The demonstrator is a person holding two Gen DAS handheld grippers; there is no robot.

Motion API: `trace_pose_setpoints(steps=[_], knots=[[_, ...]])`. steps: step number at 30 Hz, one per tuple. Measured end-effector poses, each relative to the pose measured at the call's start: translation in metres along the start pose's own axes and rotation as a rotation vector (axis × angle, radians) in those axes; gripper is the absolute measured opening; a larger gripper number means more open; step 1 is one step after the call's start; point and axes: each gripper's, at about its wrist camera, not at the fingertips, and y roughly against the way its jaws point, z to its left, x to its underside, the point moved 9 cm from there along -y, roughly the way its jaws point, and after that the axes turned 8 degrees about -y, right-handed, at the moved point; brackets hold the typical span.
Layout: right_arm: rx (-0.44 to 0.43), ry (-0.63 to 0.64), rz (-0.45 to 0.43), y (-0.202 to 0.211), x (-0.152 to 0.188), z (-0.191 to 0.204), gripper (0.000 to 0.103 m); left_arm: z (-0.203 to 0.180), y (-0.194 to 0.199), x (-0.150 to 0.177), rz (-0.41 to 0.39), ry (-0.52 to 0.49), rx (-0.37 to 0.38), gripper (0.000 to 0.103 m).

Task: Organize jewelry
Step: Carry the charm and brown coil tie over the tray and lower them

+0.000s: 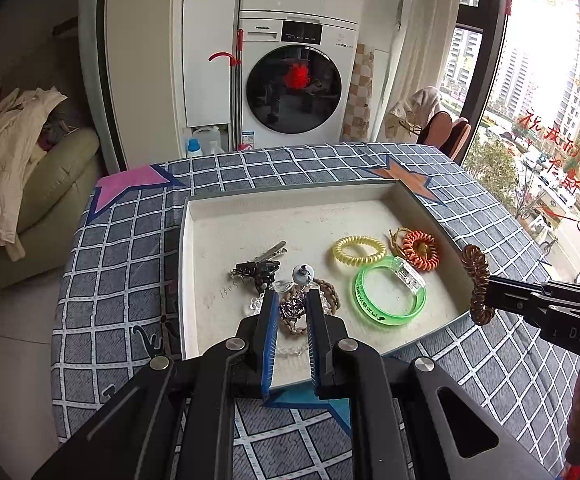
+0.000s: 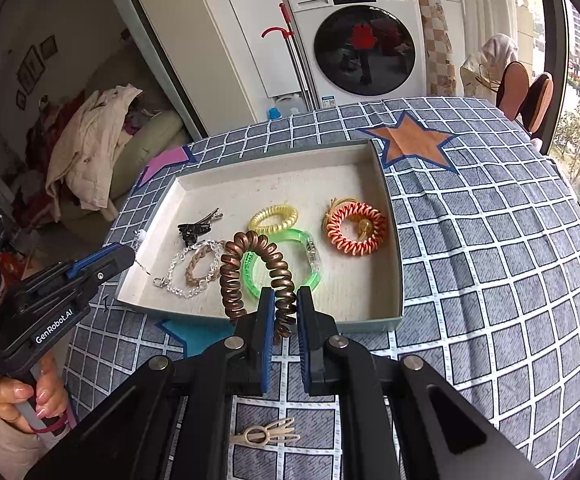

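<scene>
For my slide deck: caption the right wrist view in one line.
Right tongs clamp a brown coil hair tie above a tray of bracelets.

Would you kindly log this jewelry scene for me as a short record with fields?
Surface: checked tablecloth with star patches
Container: shallow tray
In tray: black hair clip, yellow coil tie, orange coil tie, green bangle, clear chain bracelet, braided band
Outside tray: beige hair clip on the cloth
Left gripper: closed on a small dangling charm piece
Right gripper: closed on a brown coil tie, over the tray's near edge
</scene>
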Motion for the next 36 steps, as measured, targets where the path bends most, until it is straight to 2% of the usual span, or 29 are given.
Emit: trace_pose_setpoints(steps=[20, 36], knots=[[0.046, 0.029, 0.009, -0.041, -0.041, -0.001, 0.012, 0.006, -0.032, -0.025, 0.007, -0.008, -0.056, 0.034], [0.094, 0.025, 0.035, -0.070, -0.047, -0.015, 0.012, 0.007, -0.062, -0.010, 0.061, -0.020, -0.078, 0.034]])
